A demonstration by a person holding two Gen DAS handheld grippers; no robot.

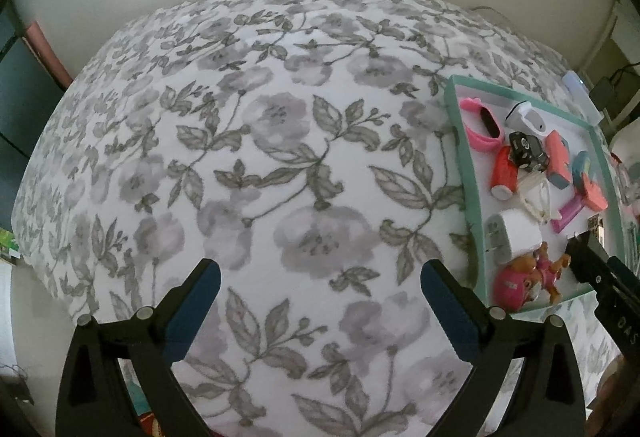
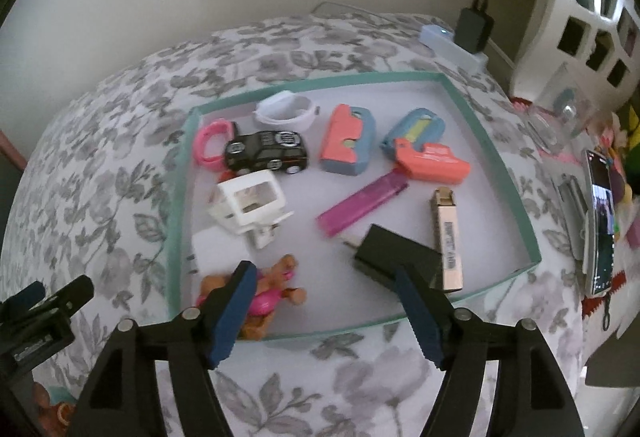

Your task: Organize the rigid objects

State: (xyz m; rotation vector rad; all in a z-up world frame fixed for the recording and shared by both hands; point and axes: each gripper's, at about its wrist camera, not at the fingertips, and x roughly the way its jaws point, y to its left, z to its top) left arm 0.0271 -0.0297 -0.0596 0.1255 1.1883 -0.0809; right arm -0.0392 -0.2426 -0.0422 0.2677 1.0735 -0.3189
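Tray [image 2: 516,193]: shallow, white floor, teal rim; set on a grey floral bedcover [image 1: 280,157]; in the left wrist view it is seen at 3 o'clock, in the right wrist view at centre.
Contents, left to right (right wrist view):
- Pink wristband [image 2: 210,145]: looped, at 10 o'clock in the tray, touching the car.
- White charger block [image 2: 200,253]: near the left rim, at 8 o'clock.
- Pup figure [image 2: 276,297]: brown and pink, lying at 7 o'clock, partly hidden by the left finger of the right claw.
- White frame piece [image 2: 250,207]: open-sided, just below the car.
- Black toy car [image 2: 266,153]: white lettering, upright on its wheels.
- White band [image 2: 286,109]: curled, at 12 o'clock by the far rim.
- Coral-and-blue case [image 2: 346,145]: lying flat.
- Purple lighter [image 2: 360,207]: laid diagonally at centre.
- Black plug [image 2: 394,253]: prongs pointing towards 10 o'clock, just beyond the right claw's fingers.
- Blue case [image 2: 416,127] with coral case [image 2: 434,161]: overlapping, at 2 o'clock.
- Beige stick [image 2: 450,241]: printed label, lengthwise near the right rim.
Left gripper [image 1: 320,293]: fingers spread wide over bare bedcover, nothing between them.
Right gripper [image 2: 324,301]: fingers apart above the tray's near rim, nothing gripped; no pad is seen pressing on the plug.
Beside tray: a phone [image 2: 602,225] is propped at 3 o'clock, off the tray.
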